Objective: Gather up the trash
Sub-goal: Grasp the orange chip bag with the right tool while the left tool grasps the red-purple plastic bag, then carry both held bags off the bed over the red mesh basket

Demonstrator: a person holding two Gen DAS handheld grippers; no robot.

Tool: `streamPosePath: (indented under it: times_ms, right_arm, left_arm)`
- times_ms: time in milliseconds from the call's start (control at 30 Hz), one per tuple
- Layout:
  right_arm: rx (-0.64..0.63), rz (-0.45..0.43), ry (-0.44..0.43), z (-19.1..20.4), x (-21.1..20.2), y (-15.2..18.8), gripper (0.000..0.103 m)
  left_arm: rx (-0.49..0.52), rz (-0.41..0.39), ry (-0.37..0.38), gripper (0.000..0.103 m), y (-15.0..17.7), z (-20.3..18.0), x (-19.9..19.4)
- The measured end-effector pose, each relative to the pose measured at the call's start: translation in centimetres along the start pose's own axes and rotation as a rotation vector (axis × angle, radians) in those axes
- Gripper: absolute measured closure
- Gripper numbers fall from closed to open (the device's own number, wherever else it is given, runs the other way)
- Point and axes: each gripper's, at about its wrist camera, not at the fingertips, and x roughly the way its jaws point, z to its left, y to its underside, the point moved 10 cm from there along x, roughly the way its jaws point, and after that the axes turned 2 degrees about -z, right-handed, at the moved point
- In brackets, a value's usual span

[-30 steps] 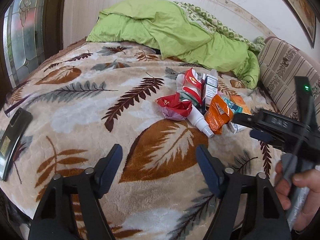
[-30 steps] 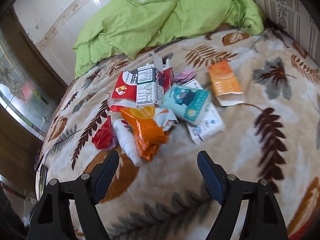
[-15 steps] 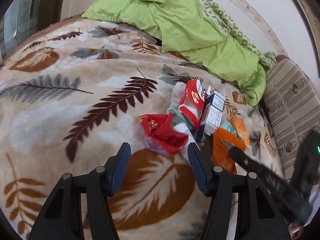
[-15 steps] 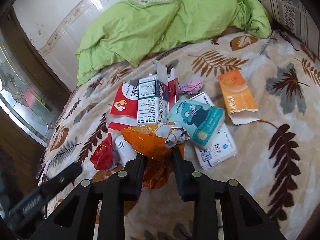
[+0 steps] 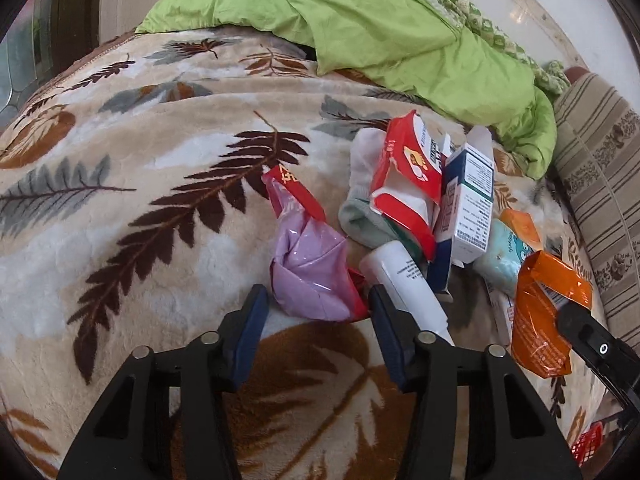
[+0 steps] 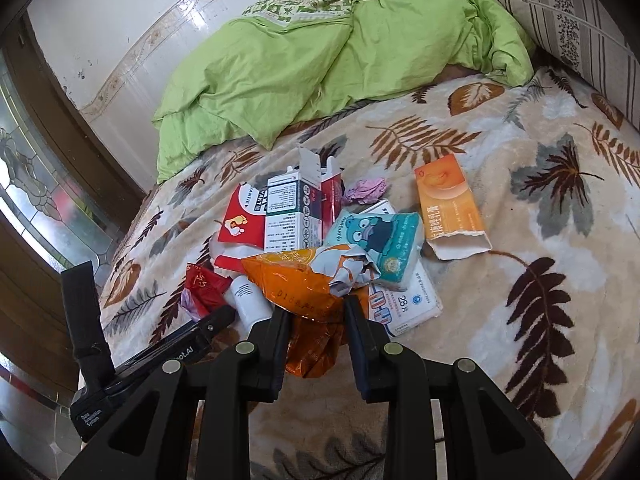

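Right gripper (image 6: 314, 312) clamped on crumpled orange foil wrapper (image 6: 296, 280) at near edge of trash pile on leaf-print fleece blanket (image 6: 540, 264). Left gripper (image 5: 316, 312) spread apart, straddling crumpled red-and-lilac plastic packet (image 5: 310, 276) beside one white plastic tube (image 5: 404, 284). Only right view shows one orange cardboard box (image 6: 450, 208), one teal tissue pack (image 6: 380, 240).

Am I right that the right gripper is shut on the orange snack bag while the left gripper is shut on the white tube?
Not quite: the left gripper is open, its jaws either side of the red and purple wrapper, beside the white tube, as the left wrist view shows. The right gripper is indeed shut on the orange snack bag.
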Motion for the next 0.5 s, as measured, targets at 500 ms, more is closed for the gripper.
streamPosePath:
  times_ms: [500]
  right_arm:
    - [-0.061,-0.034,0.018,0.5,-0.6,-0.1,0.074]
  left_arm:
    - [0.060,-0.105,0.026,0.061,-0.4,-0.8,-3.0]
